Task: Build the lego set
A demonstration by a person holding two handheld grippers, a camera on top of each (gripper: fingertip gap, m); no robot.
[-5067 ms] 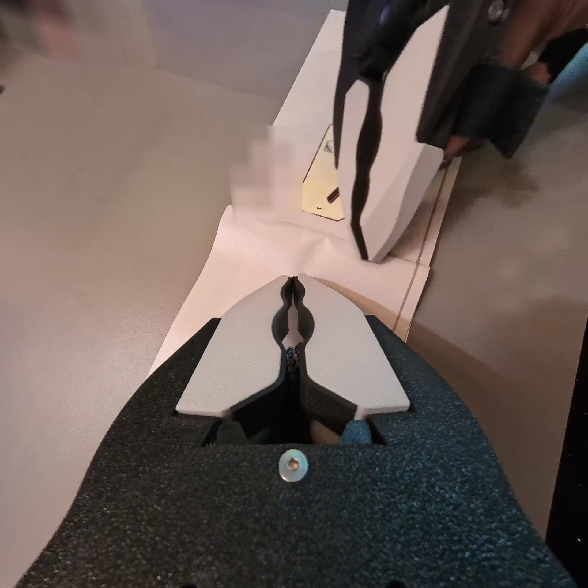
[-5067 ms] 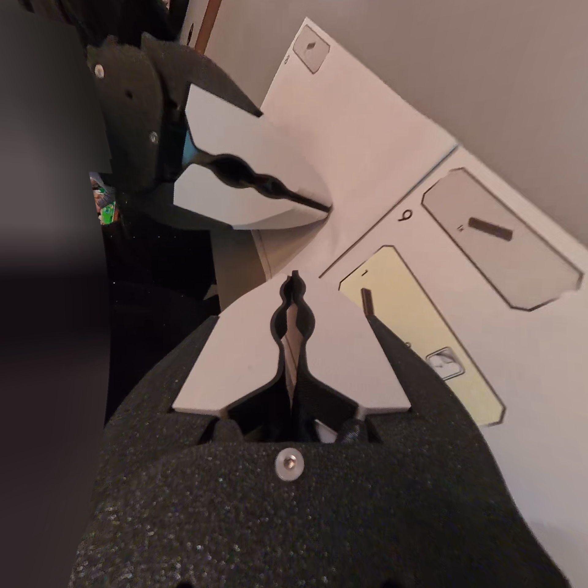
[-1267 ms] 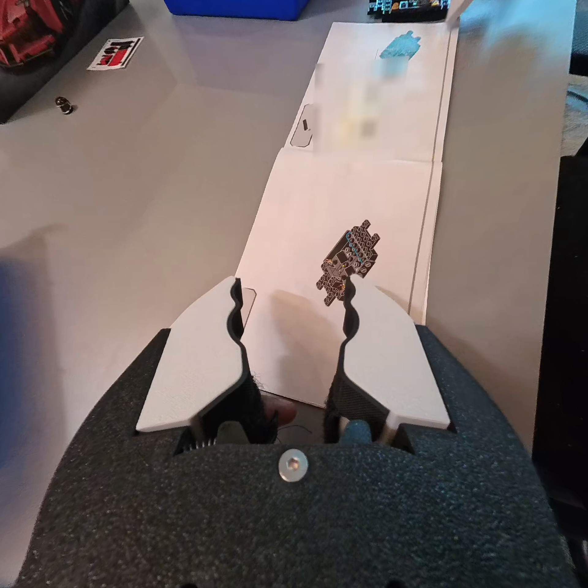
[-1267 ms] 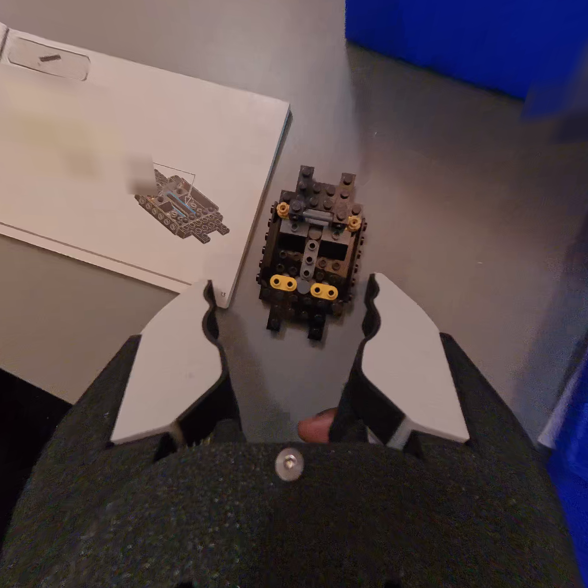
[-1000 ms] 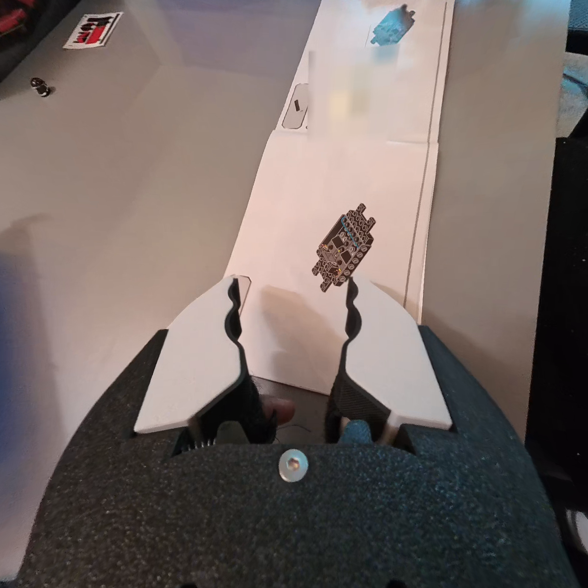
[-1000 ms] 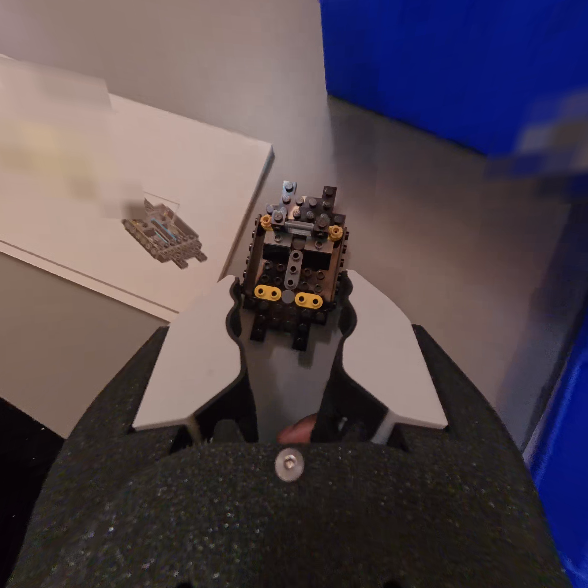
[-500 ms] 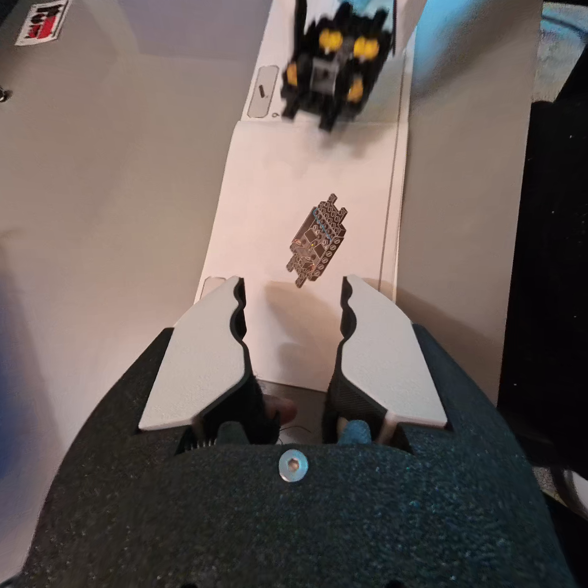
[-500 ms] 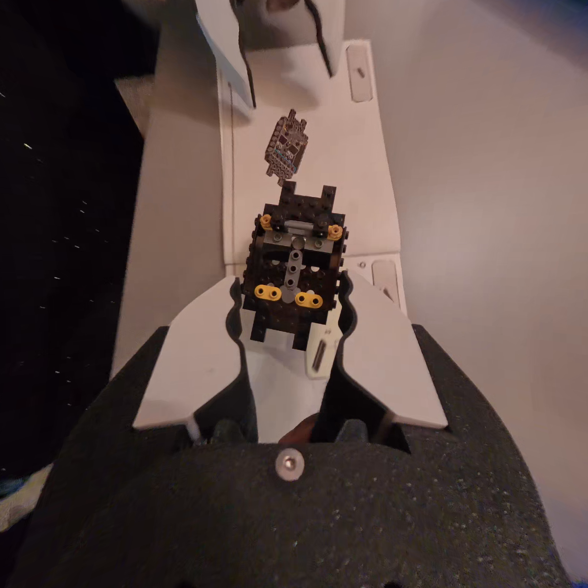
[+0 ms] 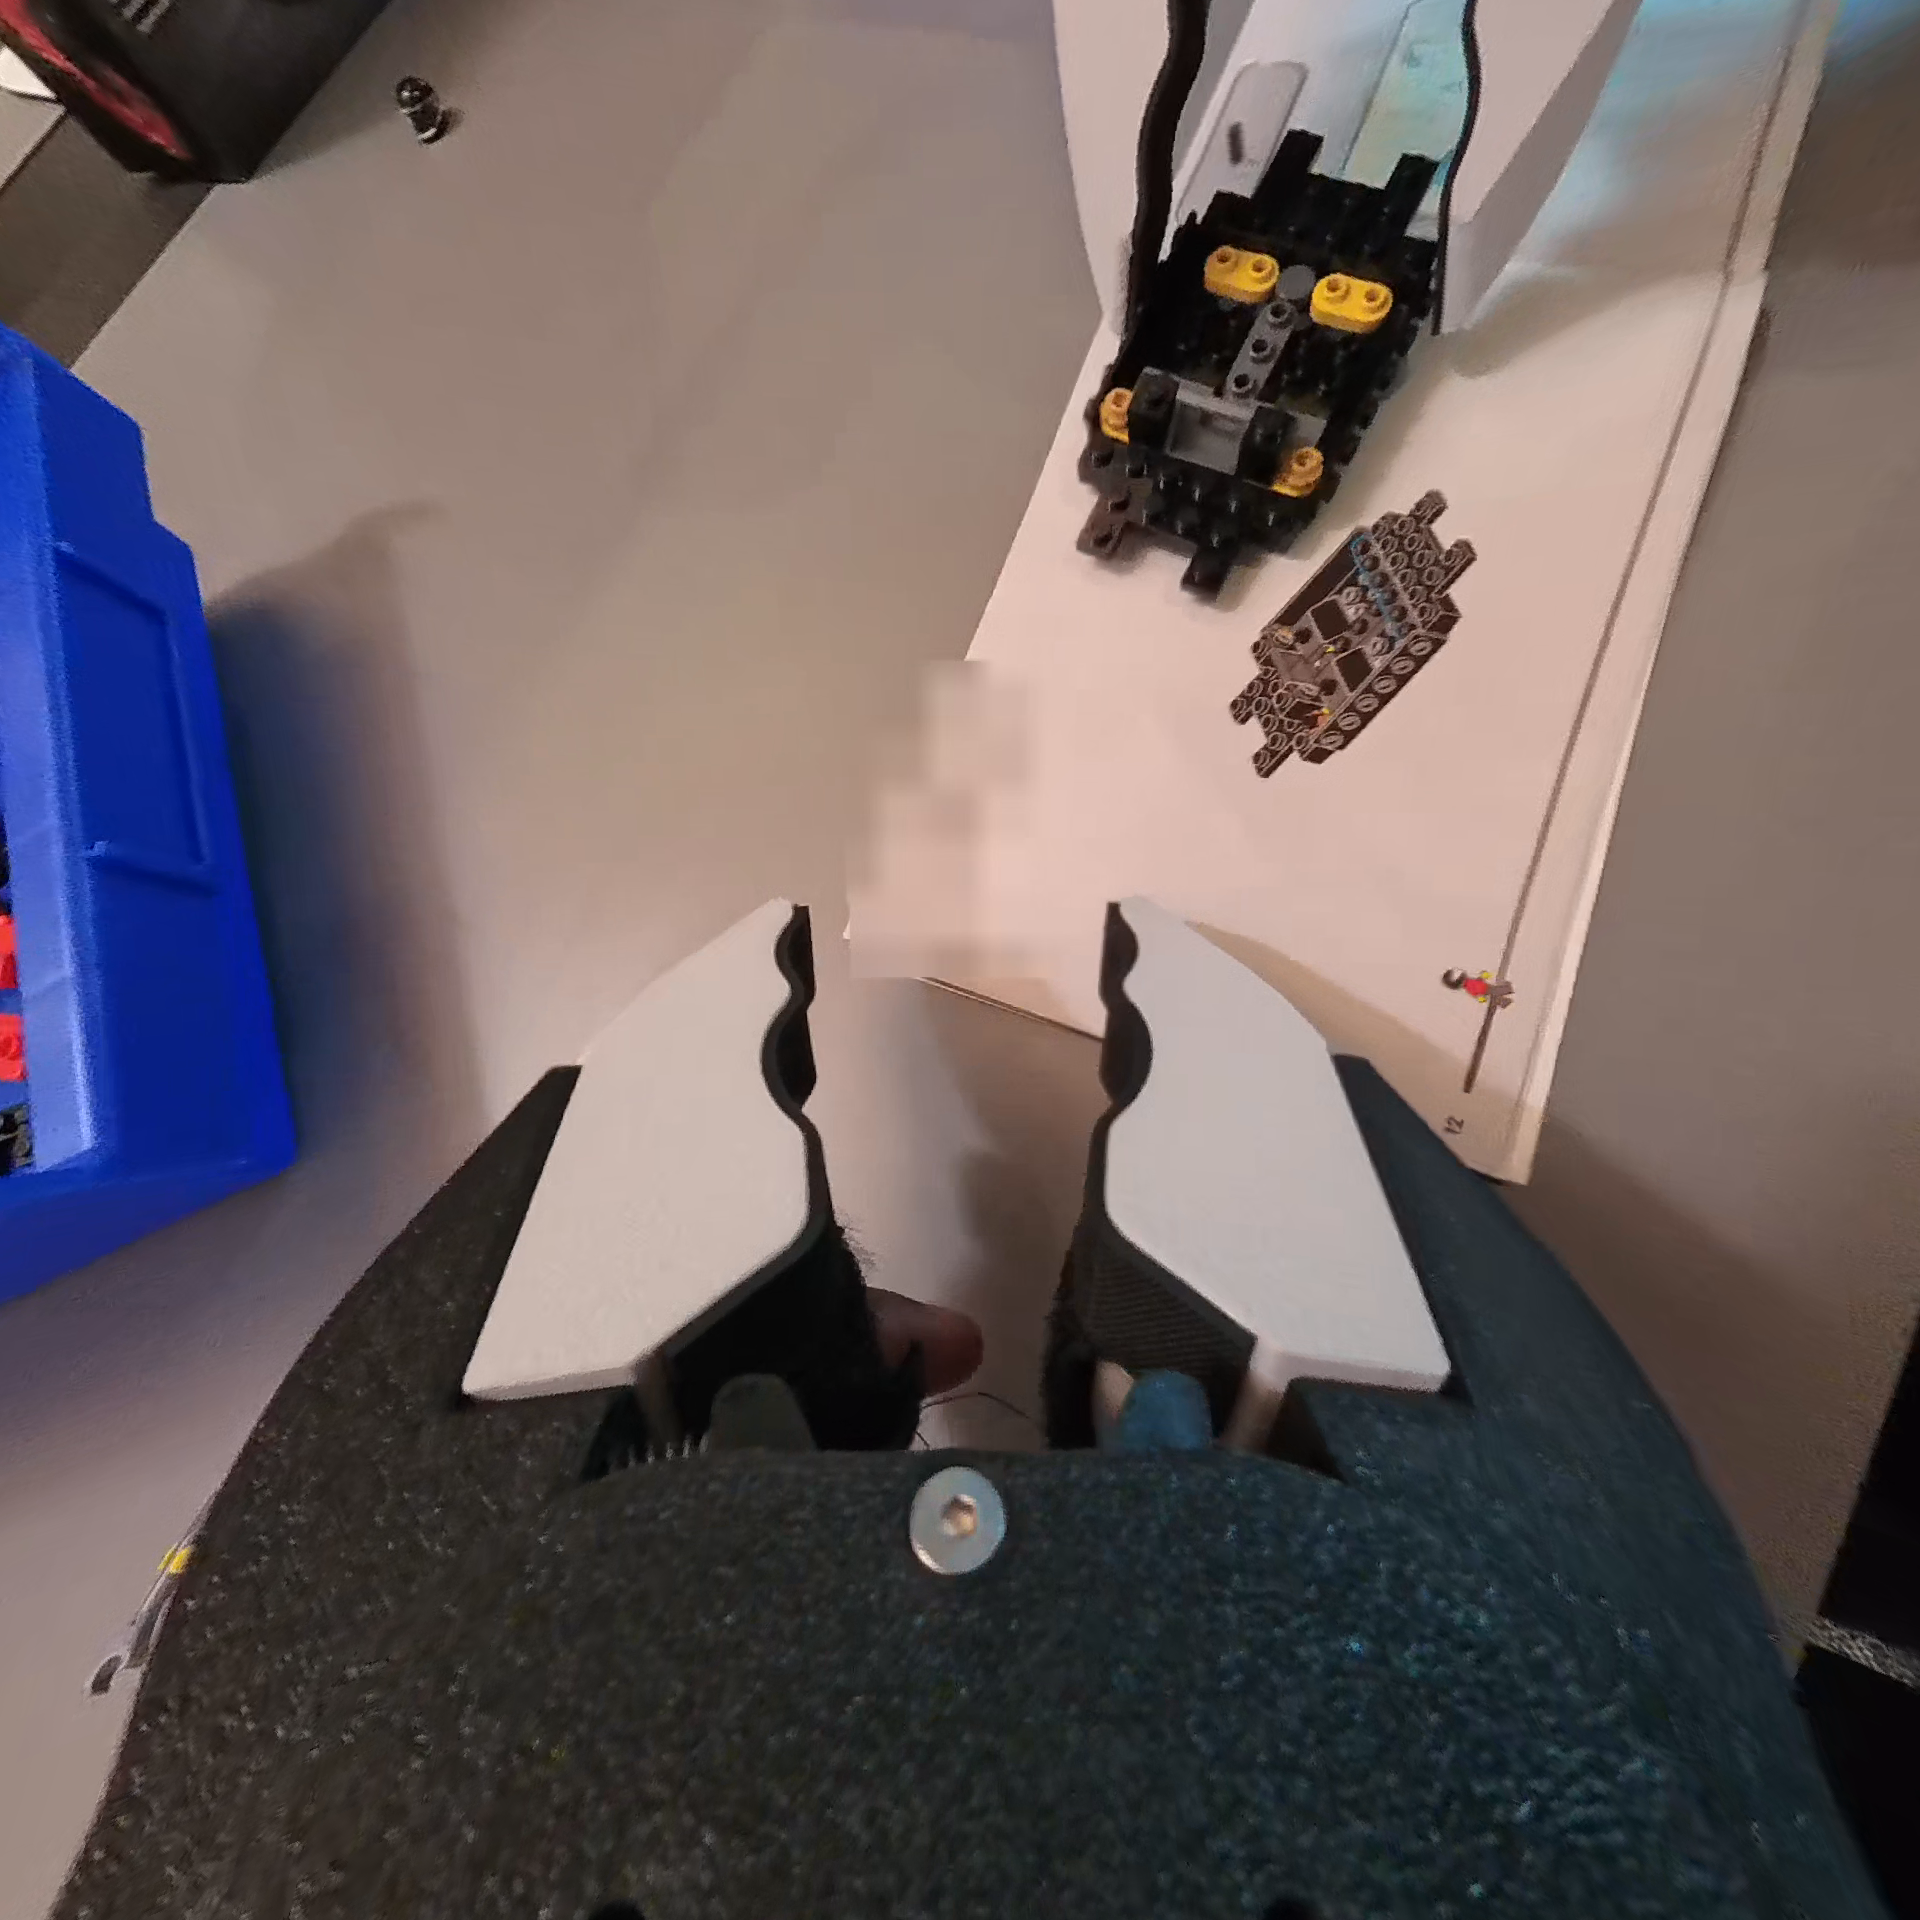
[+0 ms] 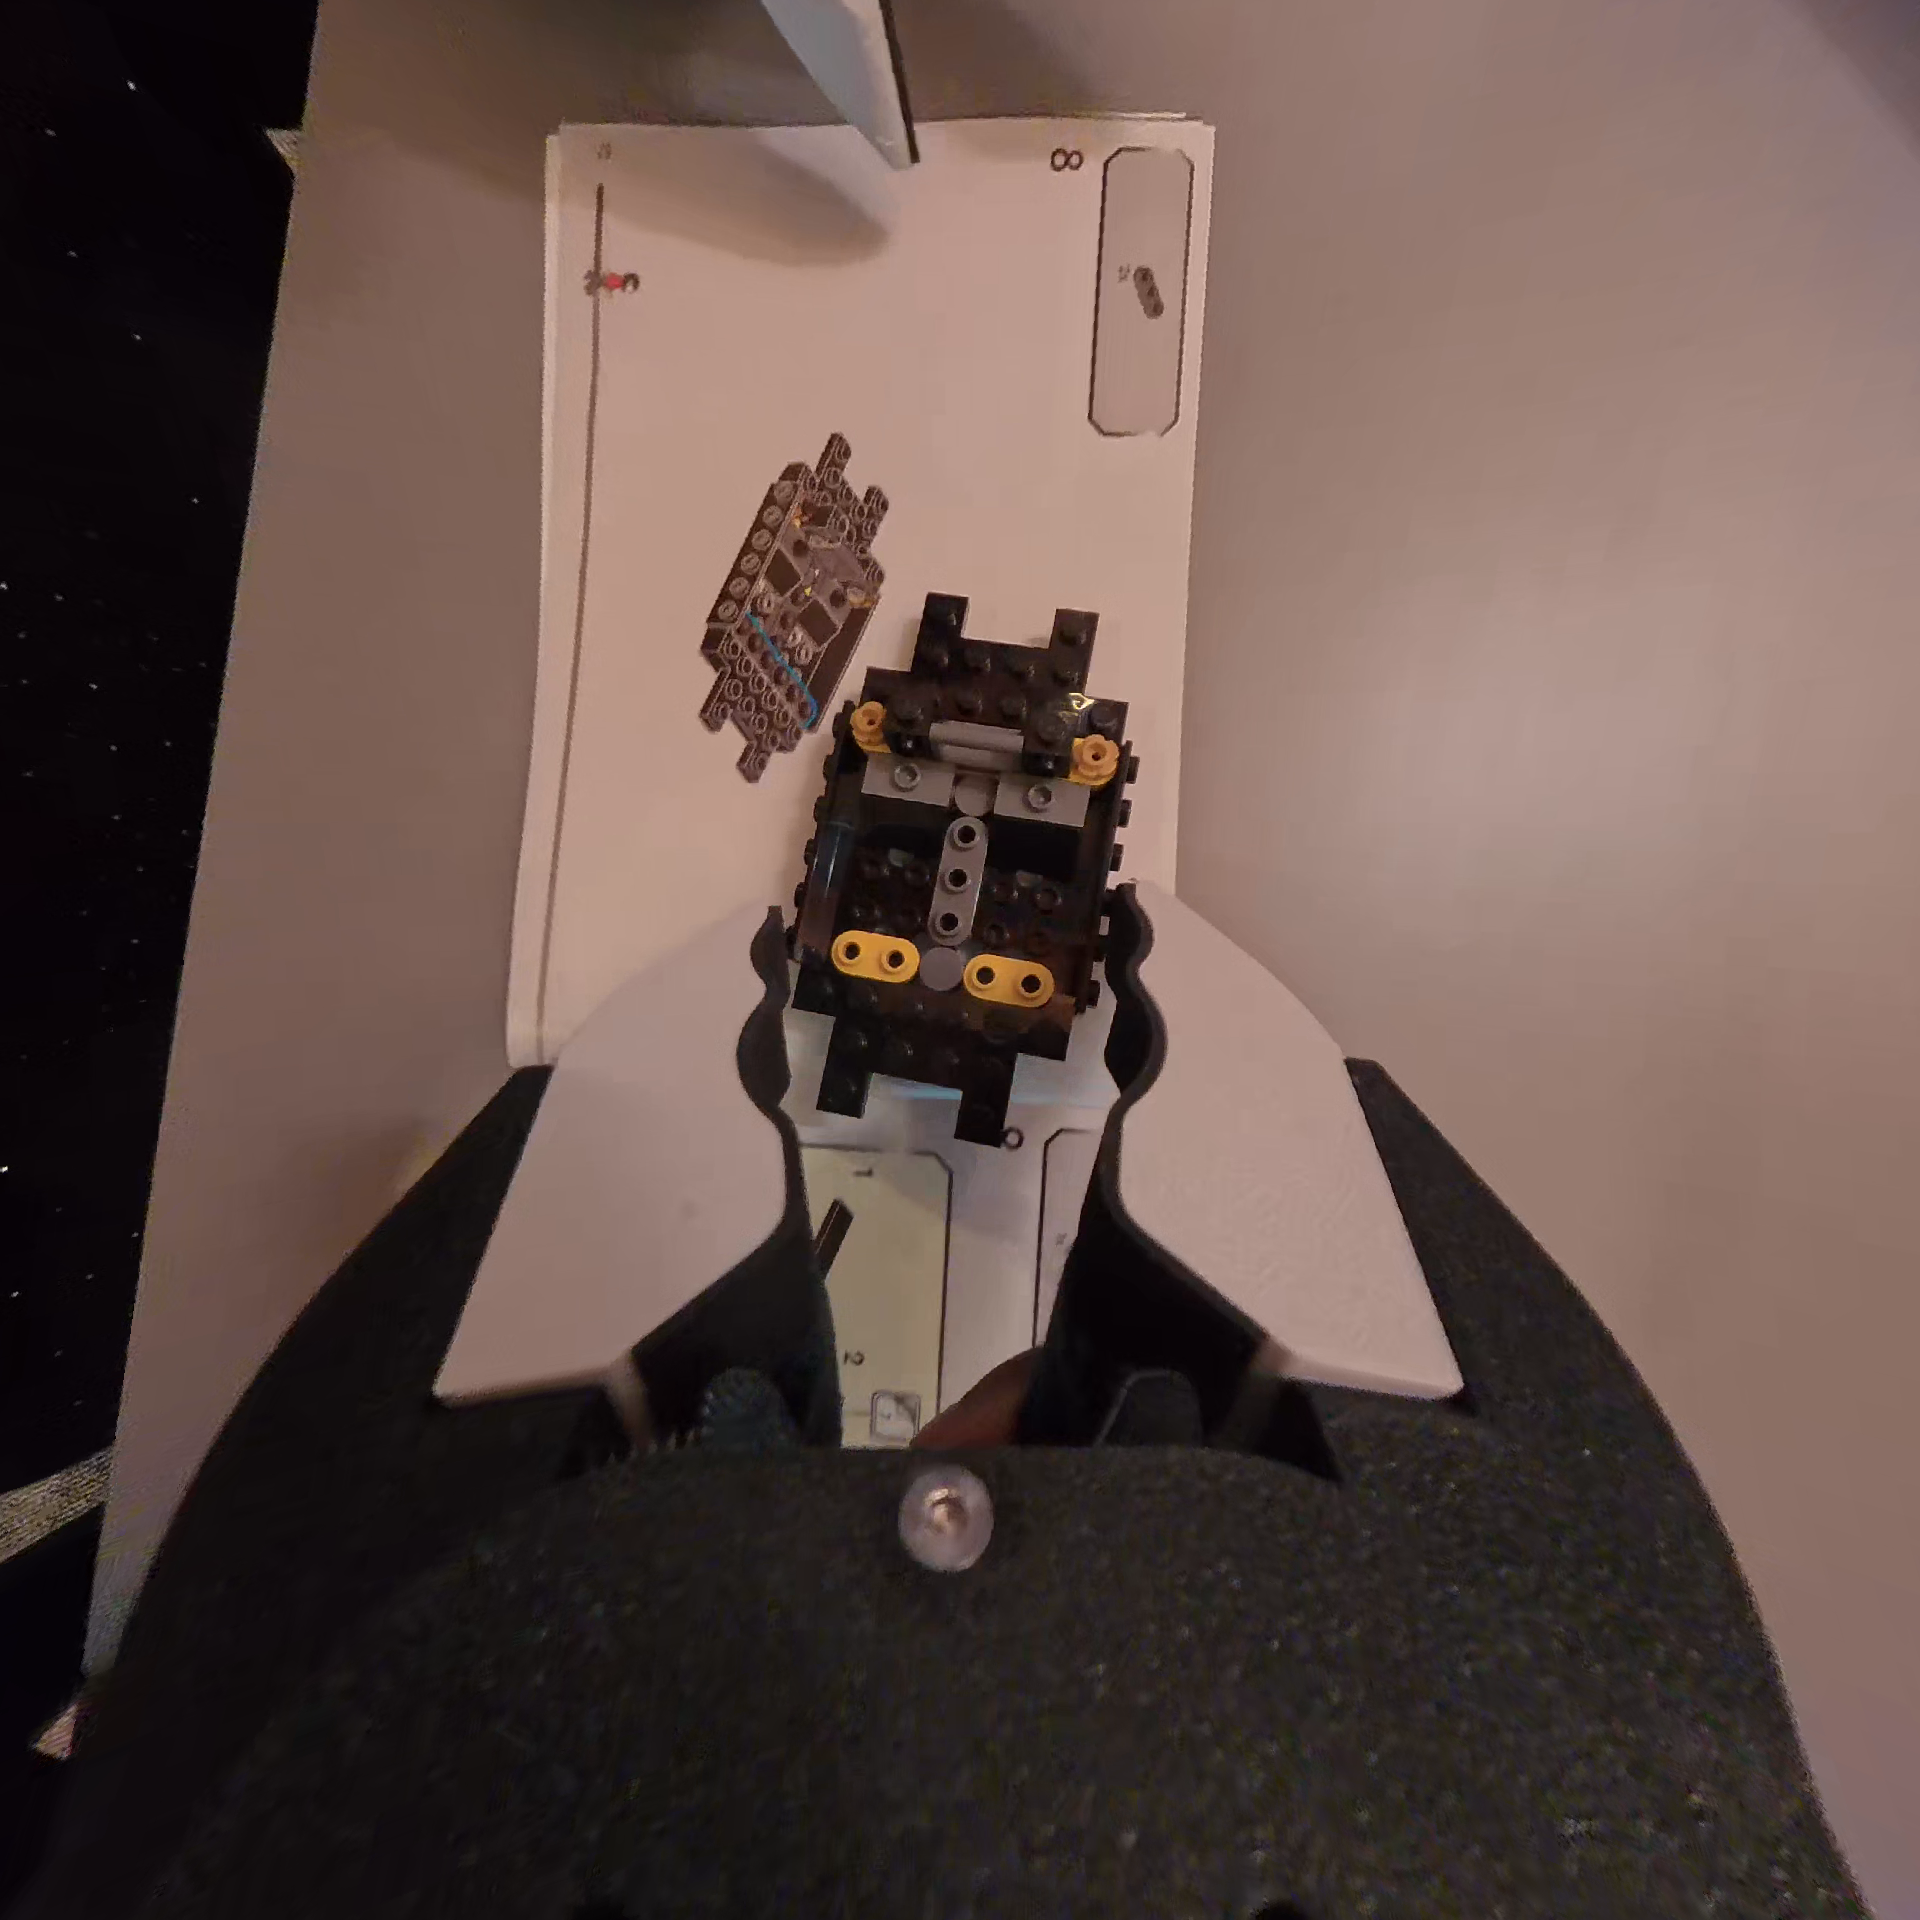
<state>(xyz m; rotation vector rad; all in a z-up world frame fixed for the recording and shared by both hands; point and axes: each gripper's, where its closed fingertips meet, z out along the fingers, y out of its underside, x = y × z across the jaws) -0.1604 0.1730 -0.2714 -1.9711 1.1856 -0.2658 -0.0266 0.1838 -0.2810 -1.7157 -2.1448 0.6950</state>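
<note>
The black lego build point(image 10: 966, 862), with yellow and grey pieces on top, sits between the fingers of my right gripper point(image 10: 951, 914), which is shut on its sides. It is over the open white instruction booklet point(image 10: 935, 416), beside a printed picture of the build point(image 10: 795, 613). I cannot tell whether it touches the page. In the left wrist view the build point(image 9: 1247, 364) shows at the upper right, held by my right gripper point(image 9: 1283, 301). My left gripper point(image 9: 954, 914) is open and empty, at the booklet's point(image 9: 1403, 883) near edge.
A blue bin point(image 9: 104, 831) with red pieces stands at the left. A small black piece point(image 9: 421, 104) and a dark box point(image 9: 156, 83) lie at the far left on the grey table. One finger point(image 10: 852, 73) of the left gripper shows beyond the booklet. The tips of one gripper are about 15 cm away from the tips of the other.
My right gripper closed on the lego build beside the booklet, lifted it and carried it over the open page. My left gripper stayed open and drew back, bringing the blue bin into view.
</note>
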